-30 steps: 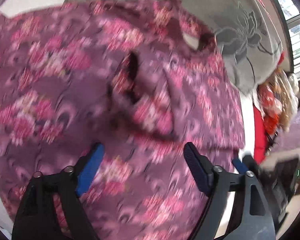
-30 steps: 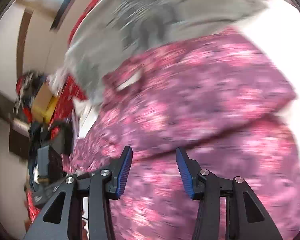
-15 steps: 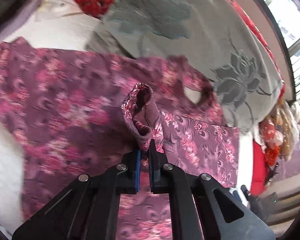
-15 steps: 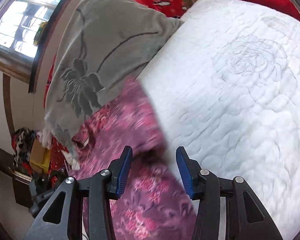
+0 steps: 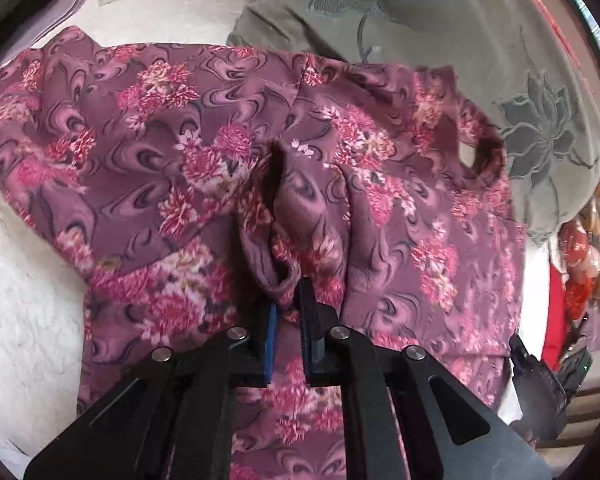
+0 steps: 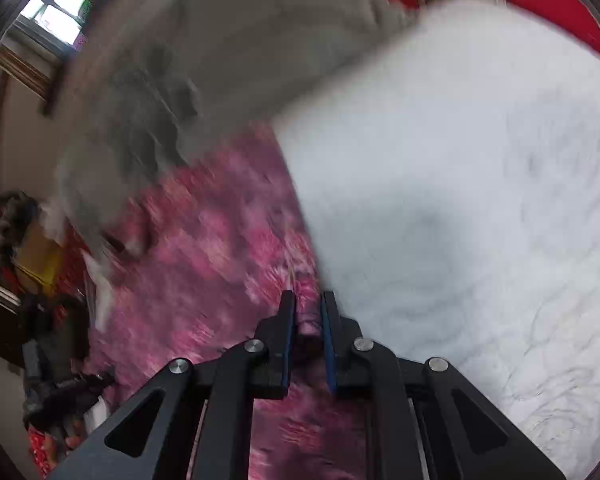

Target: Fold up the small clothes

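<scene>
Left wrist view: the left tongs (image 5: 287, 312) are clenched on a bunched ridge of the purple floral garment (image 5: 172, 152), which lies spread over the white bedcover (image 5: 24, 300). The pinched fold rises toward the lens and hides the cloth just beyond it. A grey flower-patterned blanket (image 5: 480, 40) lies at the far right, its near edge touching the garment. At the right rim a black device (image 5: 540, 376) is cut off by the frame — what it is cannot be made out.

Right wrist view is smeared by motion blur. The right tongs (image 6: 308, 316) have their blue-faced pads (image 6: 327, 344) drawn close with a strip of the floral garment (image 6: 204, 256) between them — clenched on its right edge, where it meets the white bedcover (image 6: 480, 220). The grey blanket (image 6: 220, 60) fills the far left, its pattern blurred. Clutter at the left rim (image 6: 28, 240) is too blurred to name.
</scene>
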